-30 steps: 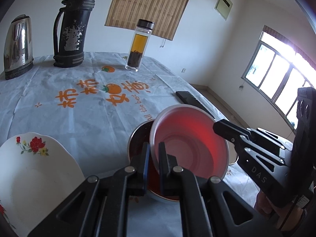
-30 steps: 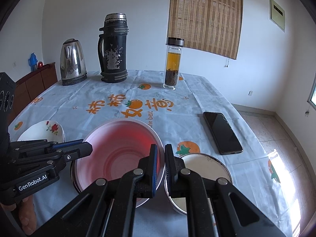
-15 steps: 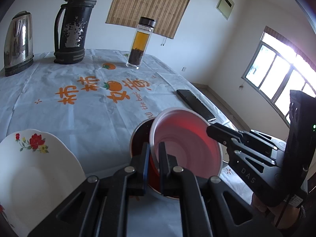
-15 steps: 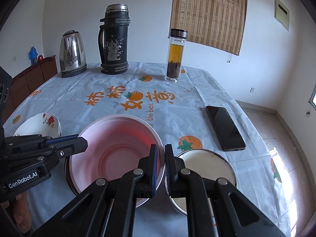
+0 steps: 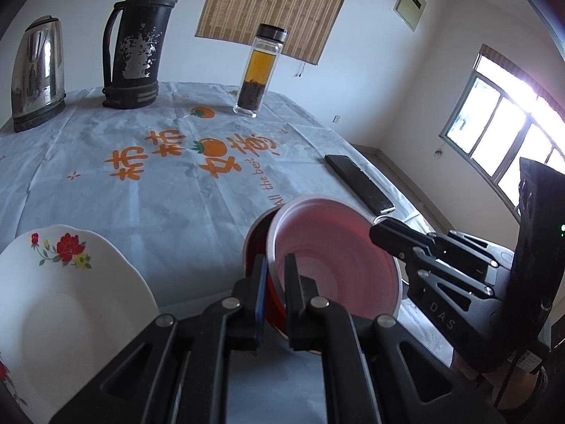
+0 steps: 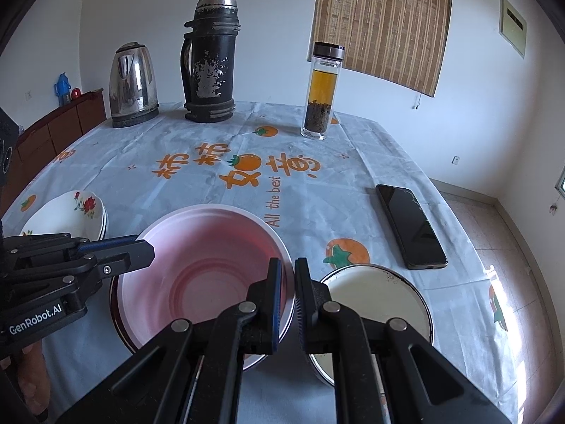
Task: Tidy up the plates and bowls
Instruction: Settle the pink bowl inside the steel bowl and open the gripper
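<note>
A pink plastic bowl (image 6: pixel 212 261) is held by its rim from two sides. My left gripper (image 5: pixel 276 275) is shut on the near rim of this pink bowl (image 5: pixel 335 258) in the left wrist view. My right gripper (image 6: pixel 289 279) is shut on its right rim. The bowl tilts over a metal bowl with a dark red inside (image 5: pixel 257 238); I cannot tell whether the two touch. A cream enamel bowl (image 6: pixel 374 296) stands to the right of it. Flowered white plates (image 6: pixel 70 215) are stacked at the left.
A black phone (image 6: pixel 409 226) lies near the table's right edge. At the back of the printed tablecloth (image 6: pixel 212 183) stand a steel kettle (image 6: pixel 132 84), a black thermos (image 6: pixel 210 60) and a glass tea bottle (image 6: pixel 321 92). A wooden cabinet (image 6: pixel 53 130) stands at the far left.
Both grippers keep their hold on the pink bowl. The views have shifted only slightly.
</note>
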A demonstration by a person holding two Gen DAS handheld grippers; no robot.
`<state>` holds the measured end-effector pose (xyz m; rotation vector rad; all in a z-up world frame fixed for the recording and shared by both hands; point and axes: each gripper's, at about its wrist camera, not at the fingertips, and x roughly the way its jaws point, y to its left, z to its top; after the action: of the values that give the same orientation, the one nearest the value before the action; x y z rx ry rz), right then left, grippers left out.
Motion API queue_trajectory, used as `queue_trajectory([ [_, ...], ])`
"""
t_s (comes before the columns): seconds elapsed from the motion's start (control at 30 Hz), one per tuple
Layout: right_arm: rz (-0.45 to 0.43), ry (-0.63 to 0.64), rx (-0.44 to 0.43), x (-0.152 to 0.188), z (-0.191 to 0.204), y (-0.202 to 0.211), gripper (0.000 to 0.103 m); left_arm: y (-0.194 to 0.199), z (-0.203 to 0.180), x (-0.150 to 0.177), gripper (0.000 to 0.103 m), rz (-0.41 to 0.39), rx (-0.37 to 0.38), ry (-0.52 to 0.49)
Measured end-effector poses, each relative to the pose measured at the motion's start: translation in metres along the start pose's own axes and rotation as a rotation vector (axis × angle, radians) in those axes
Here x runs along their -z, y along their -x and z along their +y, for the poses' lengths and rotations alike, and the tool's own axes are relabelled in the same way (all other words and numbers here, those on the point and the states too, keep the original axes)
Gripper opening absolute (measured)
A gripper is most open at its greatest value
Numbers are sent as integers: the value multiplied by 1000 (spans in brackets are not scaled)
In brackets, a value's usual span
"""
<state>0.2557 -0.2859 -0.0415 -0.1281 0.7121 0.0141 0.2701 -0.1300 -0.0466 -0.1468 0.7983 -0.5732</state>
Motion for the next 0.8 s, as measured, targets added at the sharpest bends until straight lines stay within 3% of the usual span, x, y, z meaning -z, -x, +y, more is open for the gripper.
queue_trajectory([
  [0.8, -2, 39, 16, 2, 6, -3, 9, 4, -3, 0, 7, -14, -27, -30],
])
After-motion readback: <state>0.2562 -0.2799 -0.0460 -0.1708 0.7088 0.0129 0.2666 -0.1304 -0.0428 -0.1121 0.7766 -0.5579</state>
